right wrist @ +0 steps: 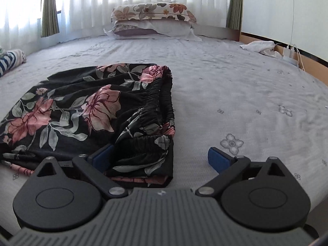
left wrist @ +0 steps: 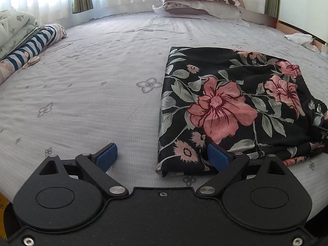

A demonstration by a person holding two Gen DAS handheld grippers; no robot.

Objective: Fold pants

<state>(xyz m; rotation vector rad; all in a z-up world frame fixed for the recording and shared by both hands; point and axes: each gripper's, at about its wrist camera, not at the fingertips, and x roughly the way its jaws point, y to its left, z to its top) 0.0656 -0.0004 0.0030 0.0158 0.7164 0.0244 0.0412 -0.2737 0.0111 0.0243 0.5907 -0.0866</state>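
The left hand-held gripper (left wrist: pixel 163 156) is held low over the near edge of the bed (left wrist: pixel 98 94), with its two blue-padded fingers spread wide apart. Nothing is clamped between them. The right-side pad (left wrist: pixel 217 157) is seen over the near left corner of the pants (left wrist: pixel 221 110); whether it touches the cloth cannot be told. The left-side pad is seen over bare sheet.

The right hand-held gripper (right wrist: pixel 162 158) is likewise held with its fingers set wide apart and nothing gripped. Its left-side pad (right wrist: pixel 103 157) is seen against the near edge of the pants (right wrist: pixel 86 112), and the near right corner of the fabric lies in the gap between the fingers. Its other pad is seen over the sheet.

The pants, black with large pink flowers and grey-green leaves, are laid folded into a compact rectangle near the front of the bed. A straight folded edge is shown on the left side, and the gathered elastic waistband (right wrist: pixel 160 94) is bunched at the right side.

Farther back, two pillows (right wrist: pixel 153 20) are stacked at the far edge before white curtains (right wrist: pixel 92 2). A striped garment (left wrist: pixel 34 45) and folded bedding (left wrist: pixel 14 26) are placed at the left, and a white cloth (right wrist: pixel 260 47) is left at the far right.
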